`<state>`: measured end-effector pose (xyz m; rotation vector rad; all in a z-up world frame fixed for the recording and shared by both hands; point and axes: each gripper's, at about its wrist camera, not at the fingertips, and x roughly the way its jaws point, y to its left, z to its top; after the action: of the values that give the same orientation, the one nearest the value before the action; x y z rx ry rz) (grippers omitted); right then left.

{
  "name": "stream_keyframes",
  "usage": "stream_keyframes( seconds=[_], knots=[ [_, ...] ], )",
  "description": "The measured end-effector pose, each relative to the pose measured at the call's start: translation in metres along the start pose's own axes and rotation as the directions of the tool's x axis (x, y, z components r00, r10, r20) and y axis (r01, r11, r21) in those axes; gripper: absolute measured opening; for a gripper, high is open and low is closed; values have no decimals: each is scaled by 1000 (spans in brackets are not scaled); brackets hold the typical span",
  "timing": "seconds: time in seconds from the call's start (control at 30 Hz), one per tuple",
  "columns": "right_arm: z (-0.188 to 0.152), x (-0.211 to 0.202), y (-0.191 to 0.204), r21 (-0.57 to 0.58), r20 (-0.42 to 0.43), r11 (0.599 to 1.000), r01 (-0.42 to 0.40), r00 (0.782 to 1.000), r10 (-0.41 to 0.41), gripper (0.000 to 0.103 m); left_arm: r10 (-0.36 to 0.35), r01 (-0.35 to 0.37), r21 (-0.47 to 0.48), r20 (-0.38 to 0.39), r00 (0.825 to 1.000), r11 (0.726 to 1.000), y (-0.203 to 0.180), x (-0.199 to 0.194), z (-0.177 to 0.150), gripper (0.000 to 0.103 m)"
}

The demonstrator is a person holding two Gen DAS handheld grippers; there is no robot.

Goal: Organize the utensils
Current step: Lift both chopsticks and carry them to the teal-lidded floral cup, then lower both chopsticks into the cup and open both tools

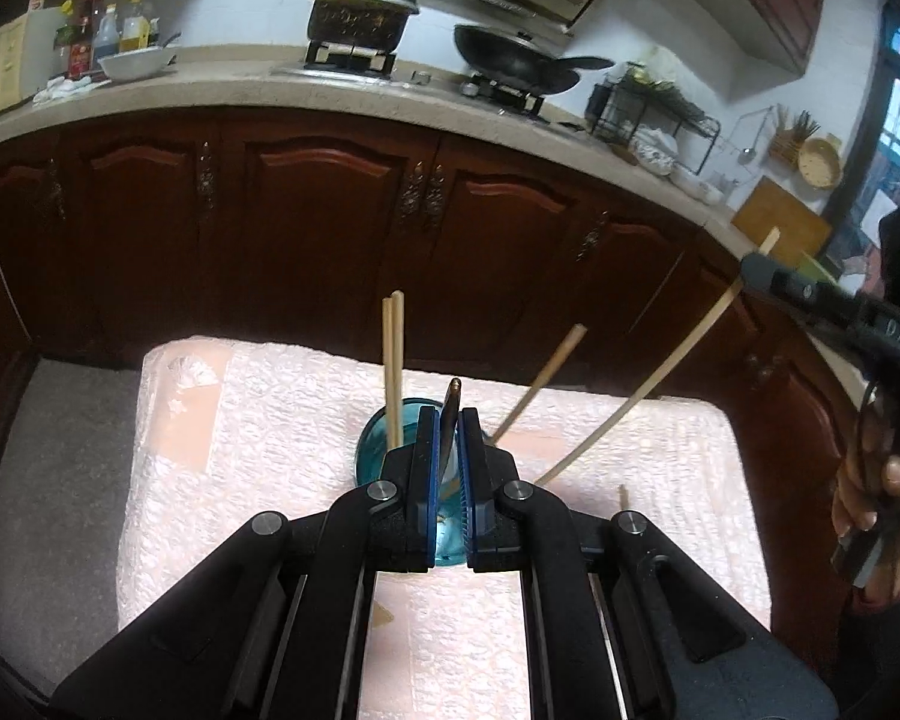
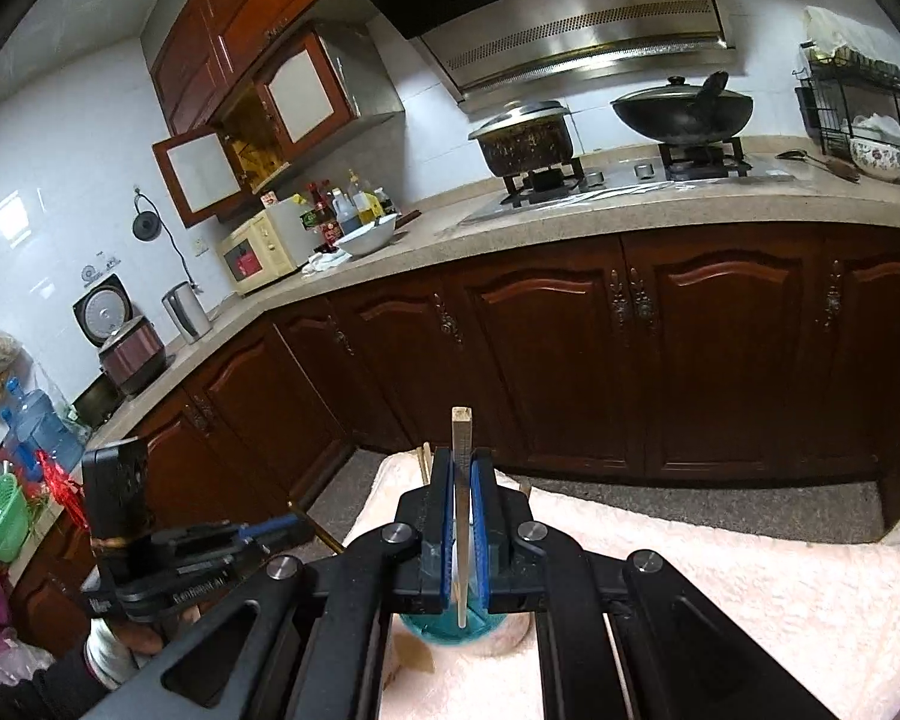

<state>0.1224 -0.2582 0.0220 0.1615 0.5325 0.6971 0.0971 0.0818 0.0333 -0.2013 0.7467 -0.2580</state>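
A teal glass cup (image 1: 384,450) stands on a pink-white quilted cloth (image 1: 282,420). Two chopsticks (image 1: 395,360) stand upright in it and another (image 1: 543,381) leans out to the right. My left gripper (image 1: 448,456) is shut on a dark metal utensil handle (image 1: 451,414) right over the cup. My right gripper (image 2: 462,516) is shut on a single wooden chopstick (image 2: 462,468), held upright with its lower end above the cup (image 2: 450,627). That chopstick (image 1: 648,384) and the right gripper (image 1: 768,273) show at the right in the left wrist view.
Dark wooden cabinet doors (image 1: 330,210) rise just behind the cloth, under a stone counter (image 2: 570,222) with a pot (image 2: 525,141), a wok (image 2: 684,111) and a dish rack (image 2: 858,114). Another chopstick end (image 1: 623,495) pokes up on the cloth. The left gripper (image 2: 222,540) shows low left in the right wrist view.
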Motion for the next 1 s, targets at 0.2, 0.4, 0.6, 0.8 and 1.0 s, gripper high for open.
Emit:
stream_keyframes(
  seconds=[0.2, 0.4, 0.6, 0.8, 1.0],
  knots=[
    [2, 39, 3, -26, -5, 999, 35, 999, -35, 5, 29, -30, -16, -44, 999, 999, 10, 31, -8, 4],
    [-9, 78, -6, -11, -57, 999, 47, 997, -47, 5, 52, -54, -25, -85, 995, 998, 14, 58, -17, 4],
    [-37, 112, -20, 30, -137, 999, 38, 990, -34, 5, 75, -75, 6, -102, 992, 997, 8, 73, -27, 4],
    [-59, 130, -39, 78, -175, 996, 41, 984, -27, 5, 75, -76, -3, -129, 989, 997, 8, 86, -34, 4],
    [-61, 129, -48, 120, -210, 993, 18, 978, 8, 8, 71, -73, -12, -134, 988, 997, 7, 85, -38, 4]
  ],
)
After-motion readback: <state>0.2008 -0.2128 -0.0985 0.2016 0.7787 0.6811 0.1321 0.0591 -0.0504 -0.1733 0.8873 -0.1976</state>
